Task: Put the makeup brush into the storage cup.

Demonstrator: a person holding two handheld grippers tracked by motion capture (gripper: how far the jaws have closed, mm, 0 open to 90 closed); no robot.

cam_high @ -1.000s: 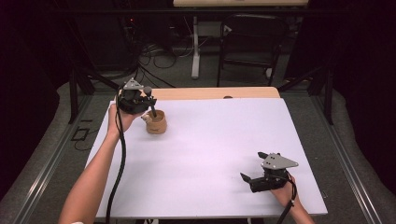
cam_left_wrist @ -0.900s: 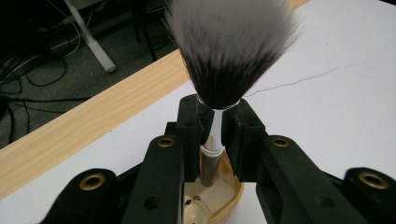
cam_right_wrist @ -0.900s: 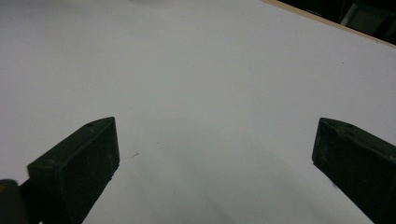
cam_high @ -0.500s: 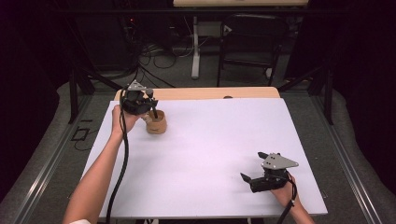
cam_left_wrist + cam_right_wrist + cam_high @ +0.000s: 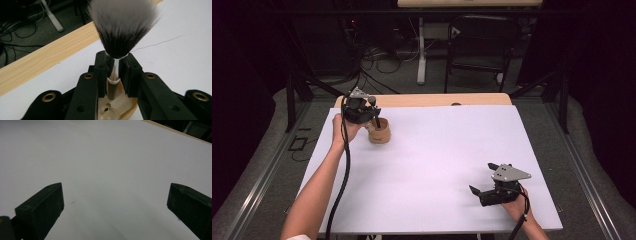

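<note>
A brush [image 5: 122, 27] with black, white-tipped bristles, a silver collar and a dark handle stands upright, its handle end down in a small wooden cup [image 5: 380, 133] at the far left of the white table. My left gripper [image 5: 373, 117] is shut on the brush; in the left gripper view its jaws [image 5: 115, 62] clamp the collar just under the bristles, with the wooden cup [image 5: 117, 110] below. My right gripper [image 5: 480, 177] rests near the front right edge, open; in the right gripper view the gripper [image 5: 115, 197] has nothing but bare table between its jaws.
The white table sheet [image 5: 447, 145] has a wooden strip [image 5: 437, 100] along its far edge. Behind it are a dark floor with cables [image 5: 377, 55], a desk leg and a black chair [image 5: 482, 45].
The left gripper with the brush has shifted only slightly over the cup. The right gripper has kept still.
</note>
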